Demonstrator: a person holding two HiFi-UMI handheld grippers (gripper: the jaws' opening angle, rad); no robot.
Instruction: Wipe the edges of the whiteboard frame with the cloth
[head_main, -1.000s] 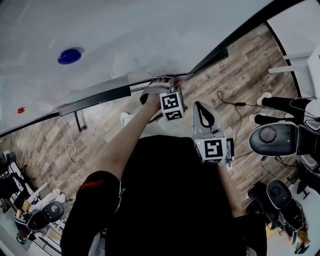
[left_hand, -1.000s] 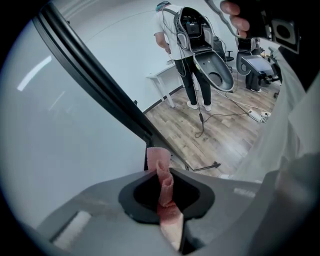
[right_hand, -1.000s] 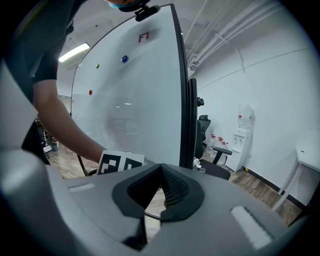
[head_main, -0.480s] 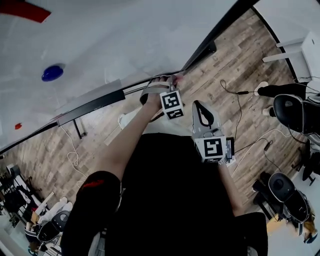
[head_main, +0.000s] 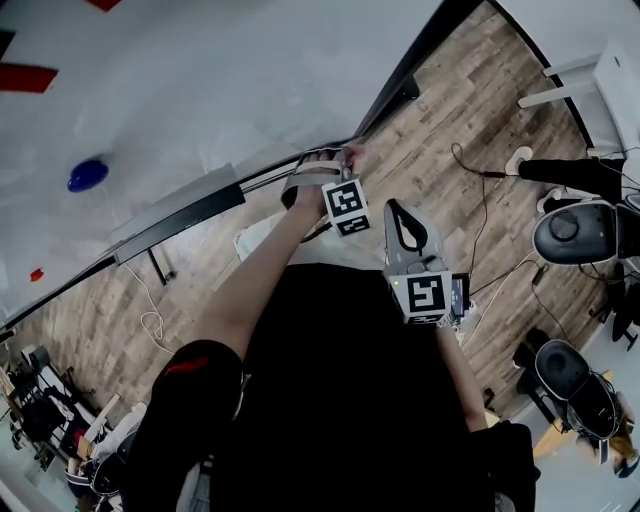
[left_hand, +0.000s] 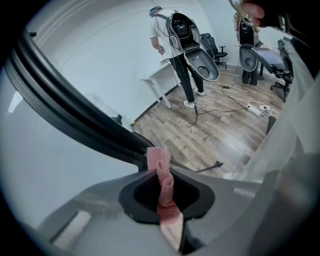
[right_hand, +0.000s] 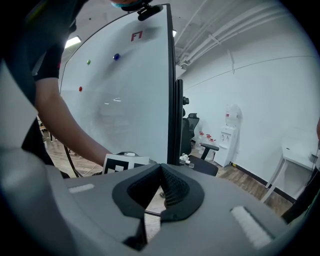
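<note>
Left gripper (head_main: 322, 168) holds cloth (left_hand: 164, 187) at whiteboard frame (left_hand: 70, 117), wood floor (left_hand: 215, 125) below

The whiteboard (head_main: 200, 80) fills the upper left of the head view. The lower edge and the side edge of its frame (head_main: 415, 58) meet at a corner just ahead of the person. The left gripper (head_main: 330, 158) sits at that corner. The cloth (left_hand: 164, 186) is pinched between its fingers, with its free end against the frame's lower edge. The right gripper (head_main: 403, 212) is nearer the body, right of the left one and apart from the board. A magnet (head_main: 88, 173) and a second magnet (head_main: 37, 274) sit on the board well left of the corner. A tray (head_main: 180, 215) runs beneath the lower edge, left of the grippers. On the floor (head_main: 450, 130), right of the corner, lies a cable (head_main: 472, 225). Farther off, a person (left_hand: 172, 55) stands just beside a desk (left_hand: 159, 79) set against the wall.
</note>
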